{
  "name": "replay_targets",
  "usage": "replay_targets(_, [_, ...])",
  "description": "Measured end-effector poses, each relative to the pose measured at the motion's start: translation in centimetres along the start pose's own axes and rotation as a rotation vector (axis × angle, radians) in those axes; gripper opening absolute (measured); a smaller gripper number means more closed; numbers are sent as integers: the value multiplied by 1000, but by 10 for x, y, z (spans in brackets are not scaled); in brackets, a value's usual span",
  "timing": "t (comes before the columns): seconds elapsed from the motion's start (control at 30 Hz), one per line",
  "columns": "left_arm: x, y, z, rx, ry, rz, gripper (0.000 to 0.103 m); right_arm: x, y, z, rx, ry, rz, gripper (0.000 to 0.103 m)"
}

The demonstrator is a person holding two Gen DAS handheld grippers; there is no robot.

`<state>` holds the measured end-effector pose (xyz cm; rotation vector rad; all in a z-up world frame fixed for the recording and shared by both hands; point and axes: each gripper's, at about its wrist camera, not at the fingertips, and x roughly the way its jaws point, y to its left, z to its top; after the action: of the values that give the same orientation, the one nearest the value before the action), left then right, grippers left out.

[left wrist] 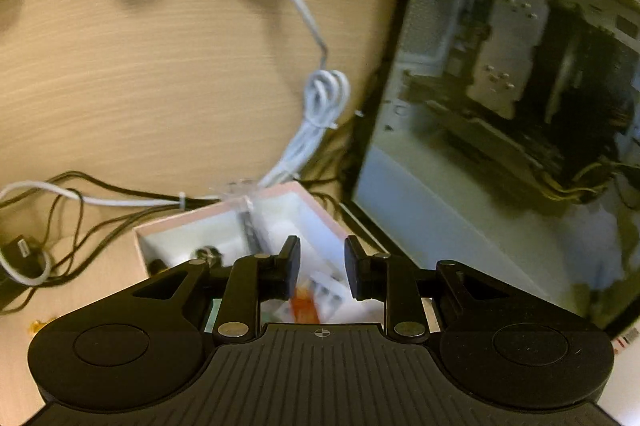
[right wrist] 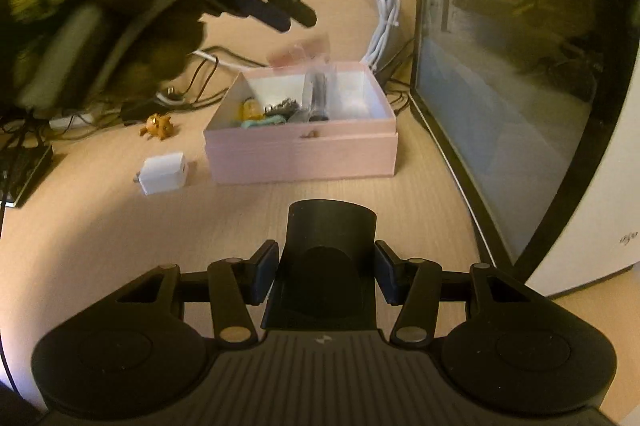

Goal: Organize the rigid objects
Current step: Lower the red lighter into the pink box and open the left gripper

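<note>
Gripping a black curved plastic holder (right wrist: pixel 326 266), the right gripper (right wrist: pixel 326 274) faces the open pink cardboard box (right wrist: pixel 300 153) — left gripper (left wrist: pixel 322 266) above it, narrowly parted, empty

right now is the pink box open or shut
Open. The pink box has no lid on top, and the right wrist view looks straight into it at small items and a clear bag lying inside.

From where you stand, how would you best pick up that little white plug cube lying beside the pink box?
Grip the white charger across its two flat, parallel side faces, coming down from above. It lies flat on the desk, apart from the pink box, so there is room for fingers on both sides. Its prongs stick out at the left end, so I would probably avoid that end.
</note>
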<state>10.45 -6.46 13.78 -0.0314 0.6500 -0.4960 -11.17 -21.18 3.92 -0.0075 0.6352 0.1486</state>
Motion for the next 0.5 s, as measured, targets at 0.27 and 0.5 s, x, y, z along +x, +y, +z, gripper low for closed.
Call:
replay_targets(0.27, [-41, 16, -65, -59, 79, -24, 27, 12, -14, 9, 21, 10, 7, 51])
replay_targets(0.5, [-105, 45, -132, -207, 173, 54, 27, 47, -21, 96, -74, -143, -12, 51])
